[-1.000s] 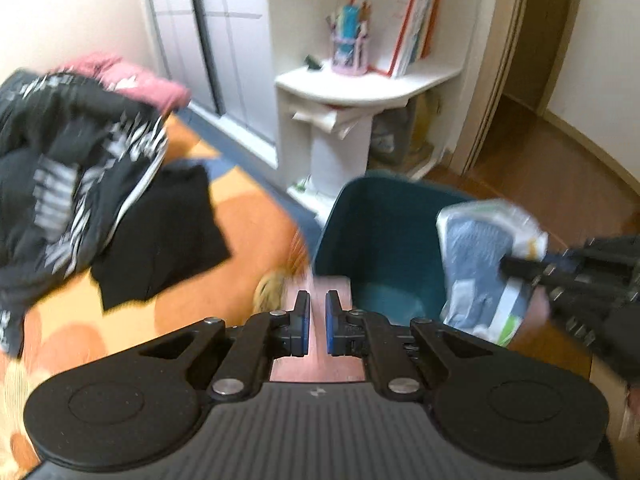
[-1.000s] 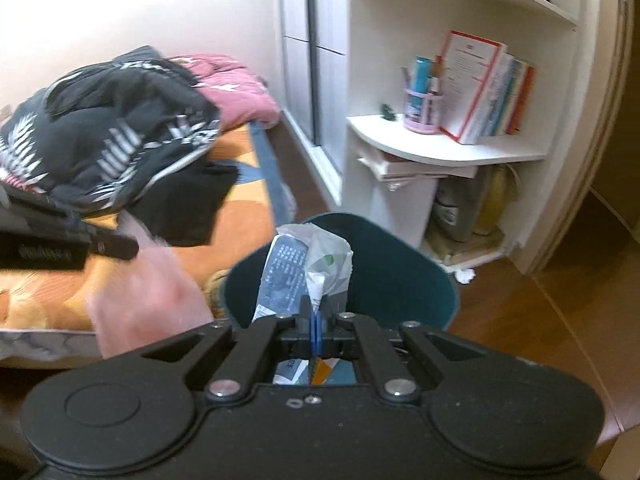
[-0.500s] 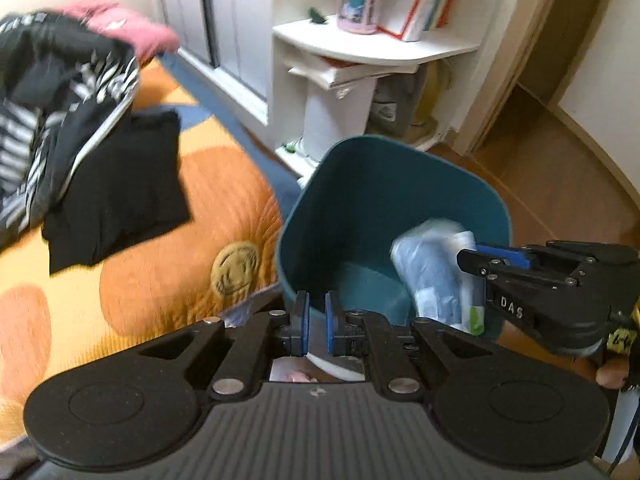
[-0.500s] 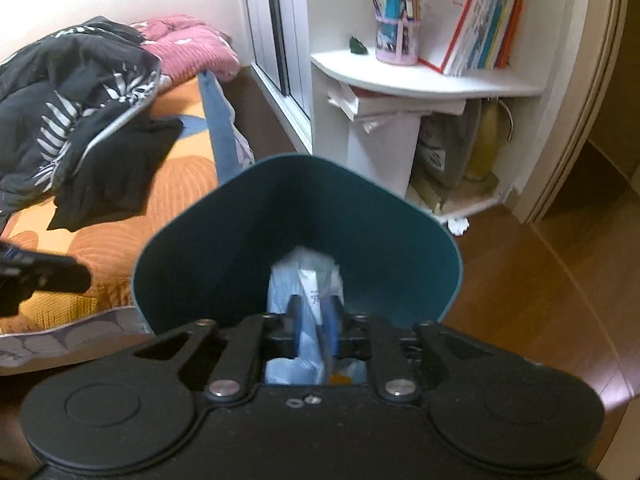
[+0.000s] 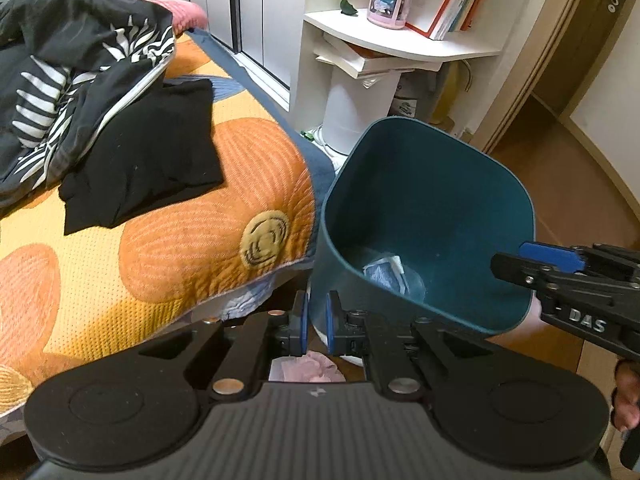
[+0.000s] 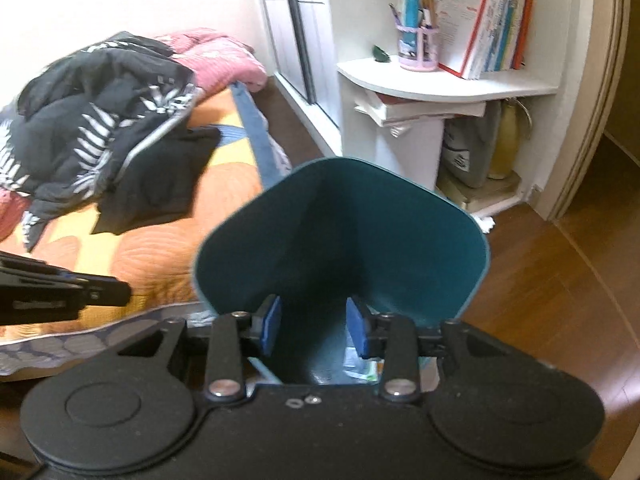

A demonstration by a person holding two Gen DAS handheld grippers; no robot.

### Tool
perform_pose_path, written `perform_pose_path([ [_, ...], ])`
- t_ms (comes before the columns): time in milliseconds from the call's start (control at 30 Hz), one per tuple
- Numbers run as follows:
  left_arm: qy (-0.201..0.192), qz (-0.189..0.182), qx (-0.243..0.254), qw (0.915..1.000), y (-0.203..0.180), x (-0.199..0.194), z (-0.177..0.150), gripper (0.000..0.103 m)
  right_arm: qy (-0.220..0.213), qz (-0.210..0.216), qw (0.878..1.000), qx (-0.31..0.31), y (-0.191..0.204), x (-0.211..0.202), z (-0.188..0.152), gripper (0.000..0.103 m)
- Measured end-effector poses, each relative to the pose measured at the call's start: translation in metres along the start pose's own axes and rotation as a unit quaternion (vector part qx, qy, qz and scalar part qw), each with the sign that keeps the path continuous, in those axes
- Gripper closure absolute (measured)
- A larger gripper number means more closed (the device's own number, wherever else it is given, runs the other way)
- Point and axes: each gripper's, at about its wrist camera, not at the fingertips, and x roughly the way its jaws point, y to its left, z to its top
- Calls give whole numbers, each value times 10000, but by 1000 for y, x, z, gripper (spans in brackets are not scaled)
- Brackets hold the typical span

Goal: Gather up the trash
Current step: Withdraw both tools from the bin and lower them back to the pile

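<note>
A teal trash bin (image 5: 432,208) stands on the floor beside the bed; it also fills the middle of the right wrist view (image 6: 344,240). A blue-and-white plastic wrapper (image 5: 390,274) lies at its bottom, and a bit of it shows low in the right wrist view (image 6: 358,368). My right gripper (image 6: 314,330) is open and empty over the bin's near rim; it also shows in the left wrist view (image 5: 552,260). My left gripper (image 5: 314,318) is shut on a pink crumpled piece of trash (image 5: 310,366), just outside the bin's left wall.
The bed with an orange quilt (image 5: 180,240) and a pile of black clothes (image 5: 88,92) lies to the left. A white corner shelf (image 5: 400,40) with books and a pen cup stands behind the bin. Wooden floor (image 6: 560,280) stretches to the right.
My right gripper has opened and let go of the wrapper, which now lies at the bin's bottom. The right gripper has pulled back to the rim. My left gripper came closer to the bin.
</note>
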Motion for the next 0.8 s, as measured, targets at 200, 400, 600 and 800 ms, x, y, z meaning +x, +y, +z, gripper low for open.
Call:
perform_pose_path([
  [200,-75,38,-22,10000,11,-14,-12,91,-155,394,9990,-125,26,-22,-4,66],
  [400,-154,57,-111,9998,28,-29,-28,76,-158,709,9969,-297,57,-32,-14,65],
  [600,-241,49,-279,9993,55,-44,-51,49,-12,925,9943,-533,92,-27,-30,65],
  [800,-236,224,-411,9986,92,-48,-88,30,324,1147,9893,-843,128,-2,-55,64],
])
